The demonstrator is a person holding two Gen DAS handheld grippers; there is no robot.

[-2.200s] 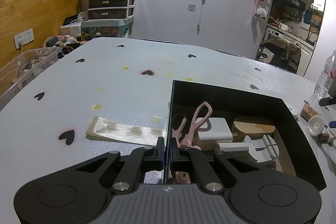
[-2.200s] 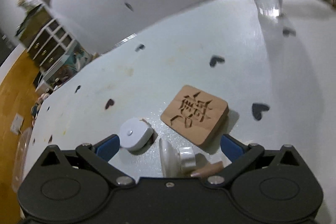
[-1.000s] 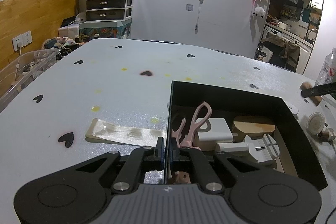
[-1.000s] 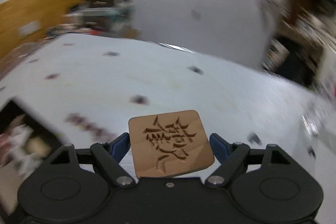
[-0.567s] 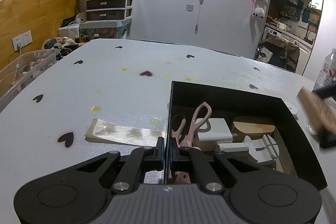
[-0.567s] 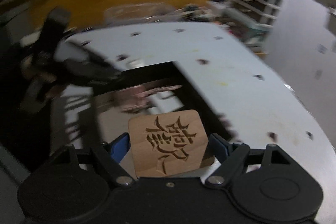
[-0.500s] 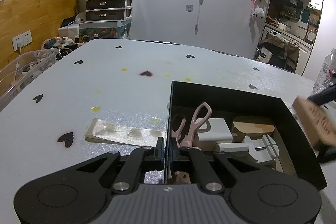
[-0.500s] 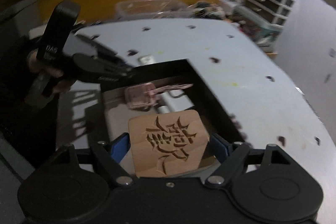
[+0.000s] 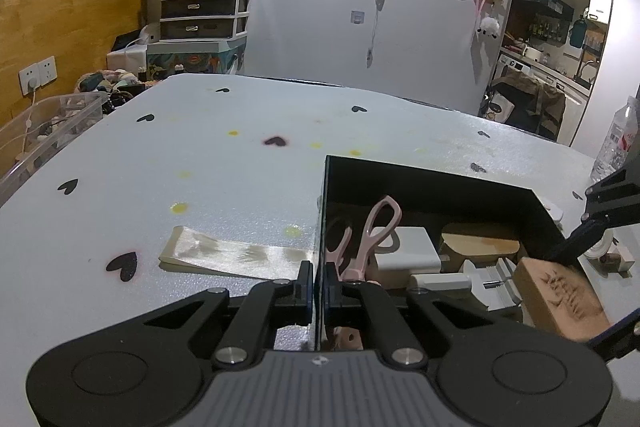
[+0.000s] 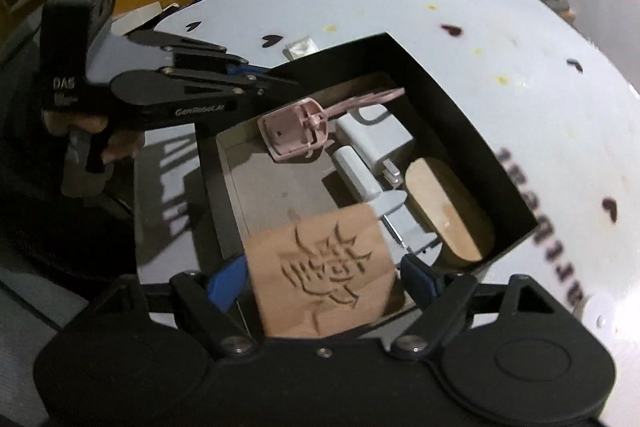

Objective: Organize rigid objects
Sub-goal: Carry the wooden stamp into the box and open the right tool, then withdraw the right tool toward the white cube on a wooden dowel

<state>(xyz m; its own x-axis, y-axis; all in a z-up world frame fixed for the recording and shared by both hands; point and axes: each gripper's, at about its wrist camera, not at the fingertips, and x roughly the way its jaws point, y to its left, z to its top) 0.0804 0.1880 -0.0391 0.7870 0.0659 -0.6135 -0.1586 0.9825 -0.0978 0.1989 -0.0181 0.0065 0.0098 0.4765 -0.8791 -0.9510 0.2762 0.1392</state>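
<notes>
Right gripper (image 10: pixel 322 277) is gripping carved wooden block (image 10: pixel 320 267) above black box (image 10: pixel 448 99); left gripper (image 9: pixel 319 283) is clamping its wall

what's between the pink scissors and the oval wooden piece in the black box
A white charger block lies between the pink scissors and the oval wooden piece, seen in the left wrist view.

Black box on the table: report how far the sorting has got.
Done: the black open-topped box already holds pink scissors, a white charger block and an oval wooden piece. In hand: the right gripper holds the carved square wooden coaster over the box; the left gripper pinches the box wall. Left: release it; small items wait beside the box.
</notes>
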